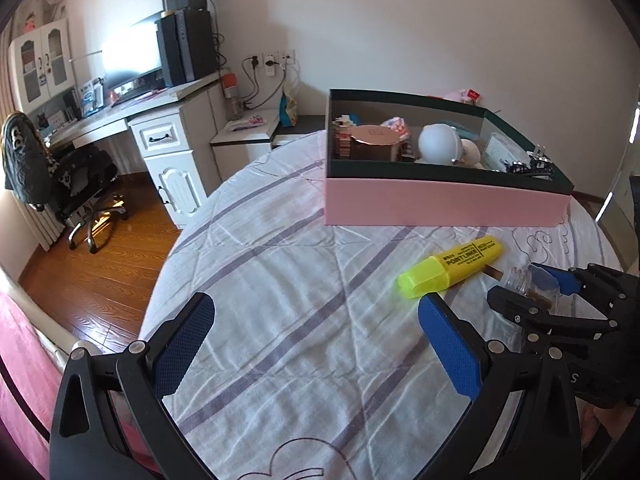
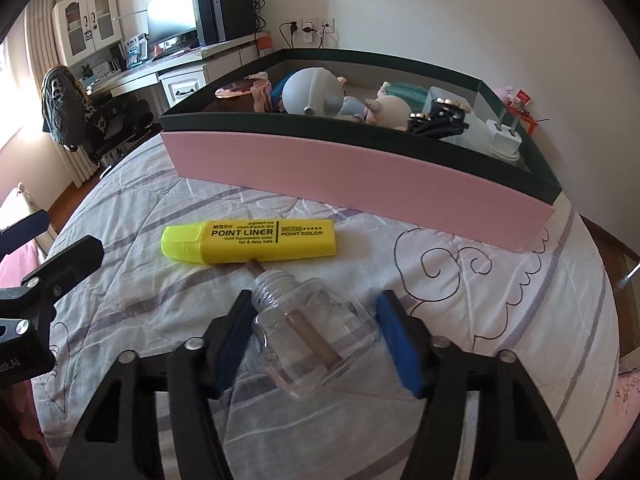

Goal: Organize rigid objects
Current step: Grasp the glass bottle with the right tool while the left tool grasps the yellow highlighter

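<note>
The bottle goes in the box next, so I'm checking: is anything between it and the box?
Yes: the yellow highlighter lies crosswise on the bedspread between the clear bottle and the pink box.

I see a bed [image 2: 460, 280] with a white quilt, grey stripes and line drawings. Lying directly on it: pink box [image 2: 360, 184] with dark rim at the far side, yellow highlighter [image 2: 256, 240] nearer, clear bottle [image 2: 316, 332] on its side, its mouth just beside the highlighter.
</note>
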The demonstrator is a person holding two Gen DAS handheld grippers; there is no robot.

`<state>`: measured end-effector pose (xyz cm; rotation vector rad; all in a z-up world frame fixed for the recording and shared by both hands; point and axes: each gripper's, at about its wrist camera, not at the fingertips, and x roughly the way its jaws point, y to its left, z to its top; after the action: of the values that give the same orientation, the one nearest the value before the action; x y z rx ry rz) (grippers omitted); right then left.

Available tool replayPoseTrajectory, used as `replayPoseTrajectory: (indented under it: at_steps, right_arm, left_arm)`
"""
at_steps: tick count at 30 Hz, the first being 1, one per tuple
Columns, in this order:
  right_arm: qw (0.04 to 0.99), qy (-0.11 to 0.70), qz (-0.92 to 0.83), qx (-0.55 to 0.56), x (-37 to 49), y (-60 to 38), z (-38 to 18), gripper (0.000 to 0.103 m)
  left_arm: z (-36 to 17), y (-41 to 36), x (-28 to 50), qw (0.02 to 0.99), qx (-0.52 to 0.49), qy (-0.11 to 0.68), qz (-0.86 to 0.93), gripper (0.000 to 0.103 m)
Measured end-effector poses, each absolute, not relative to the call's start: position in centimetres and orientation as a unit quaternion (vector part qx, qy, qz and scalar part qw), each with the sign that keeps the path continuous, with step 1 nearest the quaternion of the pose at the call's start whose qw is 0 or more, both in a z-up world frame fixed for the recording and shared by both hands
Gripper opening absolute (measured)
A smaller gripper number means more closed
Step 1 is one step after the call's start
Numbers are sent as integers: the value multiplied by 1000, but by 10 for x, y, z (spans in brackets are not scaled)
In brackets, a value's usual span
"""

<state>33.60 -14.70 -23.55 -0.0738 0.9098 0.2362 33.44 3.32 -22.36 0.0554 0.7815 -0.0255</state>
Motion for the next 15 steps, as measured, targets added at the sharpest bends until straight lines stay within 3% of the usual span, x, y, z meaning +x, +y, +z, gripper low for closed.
replayPoseTrajectory:
  at_steps: [15]
  right_arm:
    - [901,424,85,11,323,-206,-231,56]
  left_arm:
    - [-244,-44,389,891,127,421,-115,103]
